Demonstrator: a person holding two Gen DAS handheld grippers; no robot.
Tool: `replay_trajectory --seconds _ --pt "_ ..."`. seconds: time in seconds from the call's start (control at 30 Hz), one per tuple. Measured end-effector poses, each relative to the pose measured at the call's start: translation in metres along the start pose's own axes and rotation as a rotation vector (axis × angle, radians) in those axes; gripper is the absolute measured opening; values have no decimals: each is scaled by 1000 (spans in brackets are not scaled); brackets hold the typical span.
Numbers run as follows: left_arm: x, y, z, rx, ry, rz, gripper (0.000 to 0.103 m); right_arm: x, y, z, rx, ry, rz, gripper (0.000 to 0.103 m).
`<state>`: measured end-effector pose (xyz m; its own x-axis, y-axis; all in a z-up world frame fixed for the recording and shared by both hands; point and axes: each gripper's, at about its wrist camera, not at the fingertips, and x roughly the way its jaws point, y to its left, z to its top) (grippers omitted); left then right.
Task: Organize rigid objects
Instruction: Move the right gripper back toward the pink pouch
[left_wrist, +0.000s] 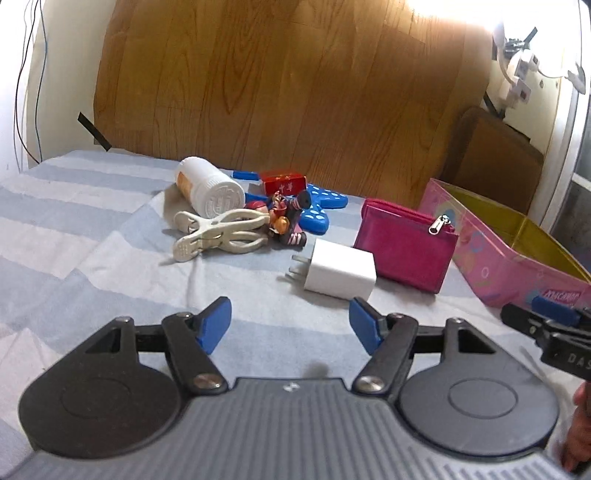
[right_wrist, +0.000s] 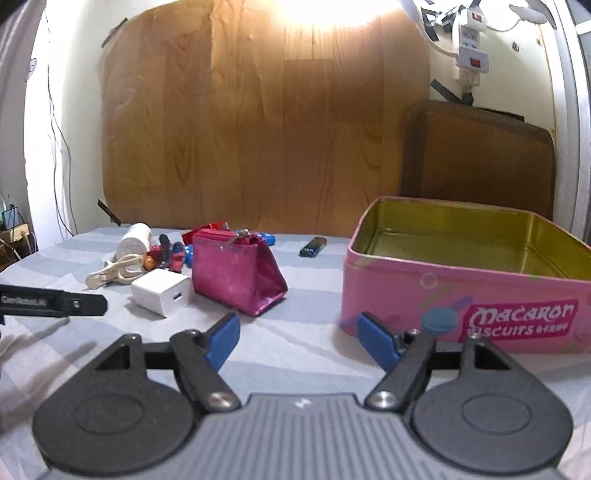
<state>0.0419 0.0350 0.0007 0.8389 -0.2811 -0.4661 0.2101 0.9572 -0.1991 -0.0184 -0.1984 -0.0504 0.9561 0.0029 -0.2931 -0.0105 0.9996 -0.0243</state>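
My left gripper (left_wrist: 290, 321) is open over the striped cloth, nothing between its blue pads. Just ahead of it lies a white charger (left_wrist: 341, 273), with a pink zip purse (left_wrist: 404, 245) to its right. Farther back are a white bottle (left_wrist: 208, 188) on its side, a cream clip (left_wrist: 218, 234), a small figurine (left_wrist: 286, 218), a blue dotted toy (left_wrist: 321, 206) and a red box (left_wrist: 282, 182). My right gripper (right_wrist: 299, 339) is open and empty, close to the front left corner of the open pink biscuit tin (right_wrist: 461, 288). The tin's inside looks bare.
A small dark battery-like item (right_wrist: 313, 246) lies behind the purse (right_wrist: 236, 273), left of the tin. A wooden board (right_wrist: 258, 129) stands against the wall behind the bed. A brown case (right_wrist: 480, 158) leans behind the tin. A finger of the left gripper (right_wrist: 55, 301) shows at the left edge.
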Motion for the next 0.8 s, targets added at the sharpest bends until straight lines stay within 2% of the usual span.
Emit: replay_trajectory --seconds 0.2,0.33,0.6,0.73,0.77,0.8 --pt "-7 8 -2 -42 -28 -26 72 10 0 0 -4 57 17 71" --pt "-7 11 -2 -66 -33 -24 73 25 0 4 31 102 53 65" --pt "-5 8 -2 -50 -33 -17 73 54 21 25 -75 57 49 63" --pt "-5 6 -2 -39 -40 -9 73 71 24 35 -80 62 68 62" --pt "-5 6 -2 -38 -41 -7 73 75 25 37 -82 68 73 60" --pt "-5 6 -2 -38 -43 -6 73 81 26 39 -88 77 83 50"
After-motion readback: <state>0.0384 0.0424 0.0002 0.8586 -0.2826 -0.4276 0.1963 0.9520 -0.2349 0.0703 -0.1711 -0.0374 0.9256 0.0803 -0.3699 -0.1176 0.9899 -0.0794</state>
